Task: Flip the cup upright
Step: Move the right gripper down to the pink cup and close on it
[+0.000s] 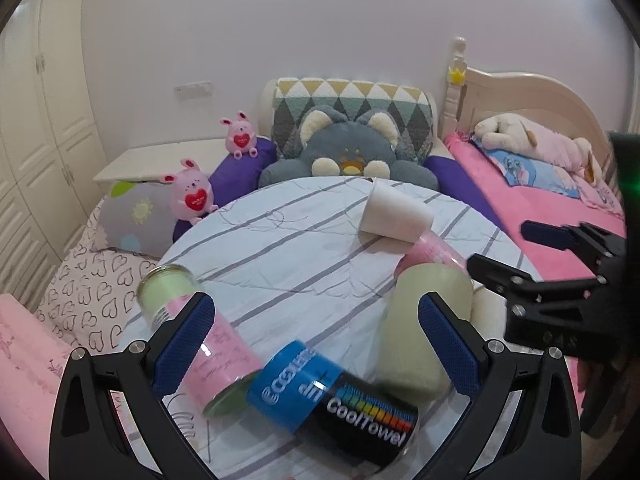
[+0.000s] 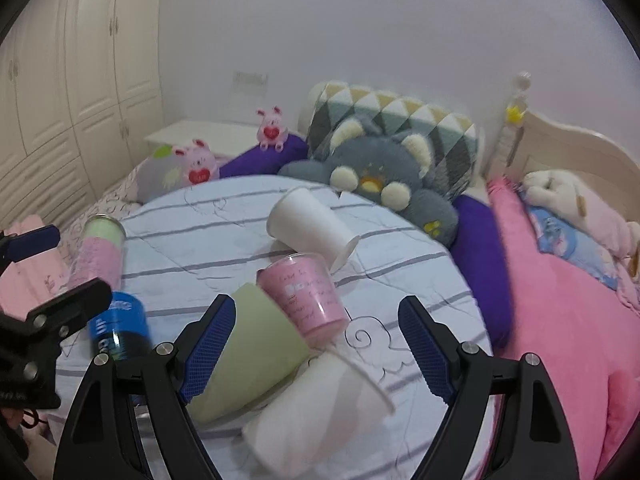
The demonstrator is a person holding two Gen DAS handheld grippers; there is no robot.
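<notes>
Several cups lie on their sides on a round table with a striped cloth [image 1: 280,248] [image 2: 208,240]. My left gripper [image 1: 316,344] is open above a blue and black CoolTowel canister [image 1: 332,396], between a pink and green tumbler [image 1: 200,340] and a pale green cup [image 1: 424,320]. My right gripper [image 2: 316,344] is open over the pale green cup [image 2: 256,356], a small pink cup [image 2: 308,300] and a white cup [image 2: 320,408]. Another white cup [image 2: 312,228] [image 1: 396,214] lies further back. Neither gripper holds anything.
Plush toys and pillows crowd behind the table, with a grey bear [image 1: 352,156] at the far edge. A pink bed [image 2: 568,320] lies to the right and wardrobes [image 2: 60,80] to the left. The right gripper shows at the right of the left wrist view [image 1: 532,256].
</notes>
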